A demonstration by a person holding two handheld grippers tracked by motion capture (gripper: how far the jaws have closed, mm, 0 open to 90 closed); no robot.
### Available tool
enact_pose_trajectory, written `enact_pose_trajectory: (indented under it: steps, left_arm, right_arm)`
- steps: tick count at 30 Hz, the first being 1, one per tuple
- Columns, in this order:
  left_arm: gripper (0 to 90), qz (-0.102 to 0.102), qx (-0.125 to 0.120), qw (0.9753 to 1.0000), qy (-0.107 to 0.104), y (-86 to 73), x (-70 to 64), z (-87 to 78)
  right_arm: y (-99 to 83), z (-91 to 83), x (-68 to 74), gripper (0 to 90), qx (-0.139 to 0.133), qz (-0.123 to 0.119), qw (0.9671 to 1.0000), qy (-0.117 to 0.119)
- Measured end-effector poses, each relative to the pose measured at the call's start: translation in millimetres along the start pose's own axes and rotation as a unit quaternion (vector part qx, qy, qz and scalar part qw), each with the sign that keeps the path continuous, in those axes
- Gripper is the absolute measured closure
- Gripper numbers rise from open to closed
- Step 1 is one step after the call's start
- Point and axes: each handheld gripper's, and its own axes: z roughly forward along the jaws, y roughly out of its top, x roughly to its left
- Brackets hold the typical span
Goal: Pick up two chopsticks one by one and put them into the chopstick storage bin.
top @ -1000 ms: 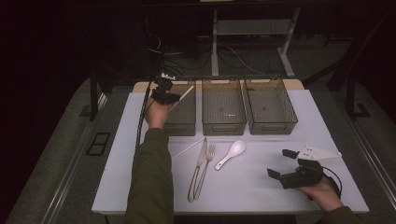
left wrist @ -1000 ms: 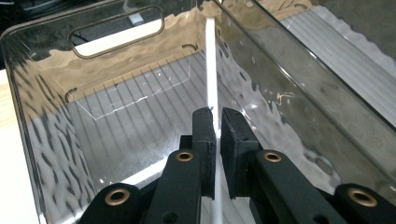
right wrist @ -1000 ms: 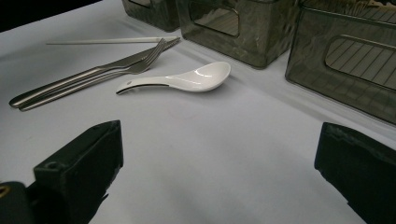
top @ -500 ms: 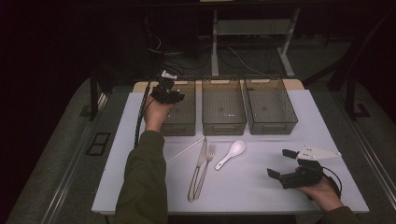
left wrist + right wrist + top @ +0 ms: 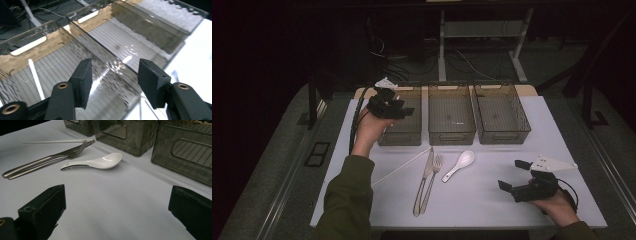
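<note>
My left gripper (image 5: 404,111) (image 5: 115,72) hovers open over the left bin (image 5: 403,131) (image 5: 75,42), with nothing between its jaws. A white chopstick (image 5: 35,76) lies on that bin's floor. A second white chopstick (image 5: 399,168) (image 5: 55,141) rests on the table beside a knife (image 5: 425,177) (image 5: 37,162), a fork (image 5: 433,179) (image 5: 75,155) and a white spoon (image 5: 460,164) (image 5: 100,161). My right gripper (image 5: 510,174) (image 5: 117,202) sits low over the table's front right, open wide and holding nothing, with the spoon ahead of it.
The middle bin (image 5: 451,131) (image 5: 130,138) and the right bin (image 5: 504,132) (image 5: 185,157) stand in a row with the left one along the table's back. The white tabletop (image 5: 482,200) has open room at the front. Dark floor and cables lie behind.
A second ago my left gripper held a white chopstick over the left bin. It has let go; the stick now lies in the bin. The right gripper has stayed put.
</note>
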Motion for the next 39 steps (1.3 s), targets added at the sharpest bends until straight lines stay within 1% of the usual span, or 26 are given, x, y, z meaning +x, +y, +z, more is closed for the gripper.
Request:
enact_pose_trajectory:
  steps: [2, 5, 8, 10, 16, 17, 20, 22, 24, 26, 29, 30, 32, 34, 36, 37, 39]
  left_arm:
    - [40.8, 0.005, -0.004, 1.0000, -0.006, -4.2, -5.3, -6.3]
    - [38.4, 0.009, -0.017, 0.9997, -0.017, -11.5, -13.6, -15.3]
    - [36.3, 0.013, -0.024, 0.9994, -0.020, -19.7, -21.9, -22.8]
    - [34.9, 0.019, -0.021, 0.9994, -0.021, -25.1, -27.1, -26.3]
    - [32.2, 0.034, -0.024, 0.9988, -0.026, -44.7, -42.6, -34.3]
    - [31.9, 0.036, -0.024, 0.9987, -0.026, -48.5, -44.8, -34.9]
    - [30.4, 0.040, -0.024, 0.9985, -0.028, -61.2, -51.1, -35.4]
    - [30.0, 0.039, -0.028, 0.9985, -0.028, -70.9, -54.9, -34.0]
    - [29.9, 0.036, -0.027, 0.9985, -0.032, -80.9, -57.6, -31.9]
    - [29.9, 0.031, -0.028, 0.9987, -0.030, -90.4, -60.5, -28.7]
    - [29.9, 0.034, -0.020, 0.9988, -0.030, -100.1, -62.9, -25.7]
    - [30.1, 0.035, -0.025, 0.9987, -0.026, -103.5, -64.3, -25.6]
    - [31.3, 0.035, -0.030, 0.9986, -0.026, -108.0, -66.0, -24.3]
    - [32.2, 0.041, -0.028, 0.9986, -0.019, -113.9, -67.9, -23.5]
    - [33.8, 0.040, -0.027, 0.9987, -0.019, -120.1, -68.6, -21.9]
    - [35.4, 0.039, -0.025, 0.9988, -0.018, -123.3, -68.2, -21.0]
    - [39.7, 0.046, -0.015, 0.9988, -0.012, -128.7, -67.5, -18.6]
  right_arm:
    - [-0.1, 0.0, -0.2, 1.3, 0.000, 0.001, 1.0000, -0.001]
    - [-0.2, -0.2, -0.2, 1.3, 0.000, 0.001, 1.0000, -0.002]
    - [-0.2, -0.3, -0.1, 1.3, 0.000, 0.002, 1.0000, -0.003]
    - [-0.2, -0.5, 0.0, 1.3, -0.001, 0.002, 1.0000, -0.003]
    - [-0.3, -1.2, -0.1, 1.3, -0.002, 0.003, 1.0000, -0.005]
    - [-0.4, -1.5, 0.5, 1.3, 0.000, 0.008, 1.0000, -0.003]
    - [-0.6, -1.7, -0.3, 1.3, 0.000, 0.003, 1.0000, -0.003]
    - [-0.6, -1.6, -0.7, 1.3, -0.003, 0.001, 1.0000, -0.004]
    - [-0.5, -1.4, -0.5, 1.3, -0.004, 0.003, 1.0000, -0.006]
    - [-0.5, -1.6, -0.5, 1.3, -0.004, 0.004, 1.0000, -0.006]
    - [-0.5, -1.7, -0.5, 1.3, -0.004, 0.004, 1.0000, -0.005]
    - [-0.6, -1.7, -0.5, 1.3, -0.004, 0.003, 1.0000, -0.005]
    - [-0.6, -1.8, -0.5, 1.3, -0.004, 0.004, 1.0000, -0.004]
    - [-0.7, -2.3, -0.2, 1.3, -0.003, 0.008, 1.0000, -0.005]
    - [-0.6, -2.3, -0.5, 1.3, -0.004, 0.006, 1.0000, -0.005]
    - [-0.6, -2.1, -0.8, 1.3, -0.005, 0.005, 1.0000, -0.005]
    - [-0.7, -2.2, -0.5, 1.3, -0.003, 0.005, 1.0000, -0.005]
